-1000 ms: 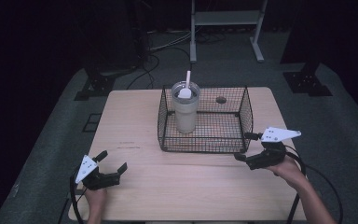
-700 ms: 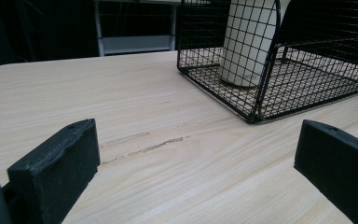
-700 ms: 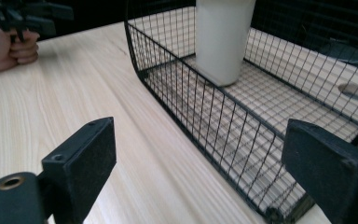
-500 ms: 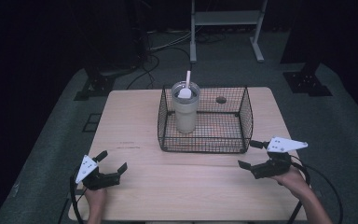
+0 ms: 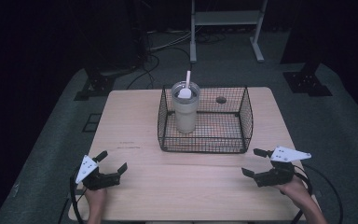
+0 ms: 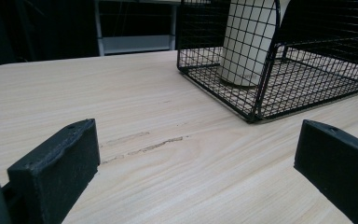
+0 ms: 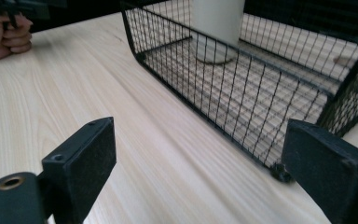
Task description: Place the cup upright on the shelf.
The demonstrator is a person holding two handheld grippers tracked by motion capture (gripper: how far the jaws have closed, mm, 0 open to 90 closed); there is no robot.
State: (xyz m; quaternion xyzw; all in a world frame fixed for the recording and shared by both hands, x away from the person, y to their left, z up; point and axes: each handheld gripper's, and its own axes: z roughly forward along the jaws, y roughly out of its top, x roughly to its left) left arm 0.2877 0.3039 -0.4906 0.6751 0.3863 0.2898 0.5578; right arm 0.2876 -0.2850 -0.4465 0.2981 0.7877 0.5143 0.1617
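Both tools [image 5: 112, 162] [image 5: 257, 162] gape; cup [image 5: 185, 108] inside wire basket [image 5: 205, 139]

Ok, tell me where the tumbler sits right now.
In the high view the tumbler stands upright inside the wire basket, at its left end, with a white spoon in it; the basket sits mid-table, toward the far edge.

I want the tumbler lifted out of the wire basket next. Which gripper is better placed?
Probably the left gripper: the tumbler stands at the basket's left end, nearer that side. Both grippers are open and empty.
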